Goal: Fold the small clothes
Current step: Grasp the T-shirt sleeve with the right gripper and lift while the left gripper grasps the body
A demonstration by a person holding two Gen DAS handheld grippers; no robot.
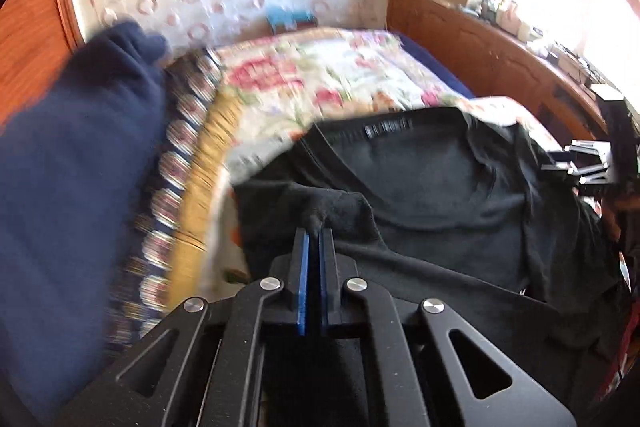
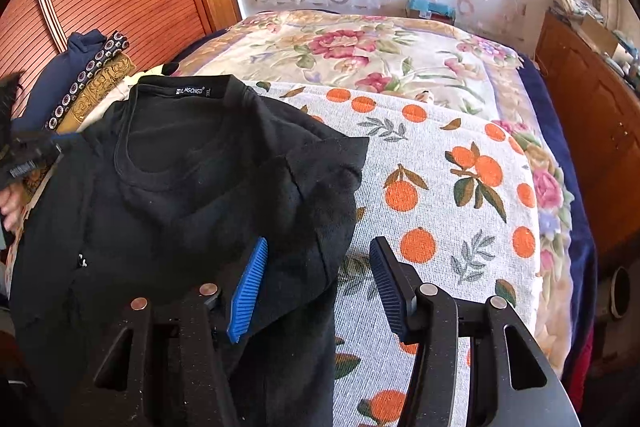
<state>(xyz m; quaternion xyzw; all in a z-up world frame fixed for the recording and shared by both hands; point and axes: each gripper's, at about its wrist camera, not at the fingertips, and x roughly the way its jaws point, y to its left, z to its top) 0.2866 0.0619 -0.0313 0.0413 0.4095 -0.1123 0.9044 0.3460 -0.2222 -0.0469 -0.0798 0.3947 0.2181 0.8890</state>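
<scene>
**Left claw pinches the shirt, right claw waits open**

The landmark is the black cotton T-shirt (image 2: 168,187) lying on the bed. Everything here is told from that shirt.

Far to the left of the shirt sits a pile of folded clothes (image 2: 86,83), with a dark blue soft one on top. They look done and put aside.

Next comes the left gripper (image 1: 315,227). Its two blue pads are squeezed together on a little bump of black cloth at the shirt's left sleeve side. It is clenched on the shirt, likely so it can pull that side over for a fold.

The shirt lies on a white towel with orange fruit prints (image 2: 440,187), which gives it a flat place to be folded. The neck hole with its white label (image 2: 191,91) points away, toward the far wall. So the long way of the shirt runs from near to far. The shirt's right sleeve is bent over and crumpled.

At the shirt's right edge is the right gripper (image 2: 318,247). Its pads stand apart. One pad is over the black cloth and the other is over the towel. It grips nothing yet. I think it is lining up to grab that sleeve.
</scene>
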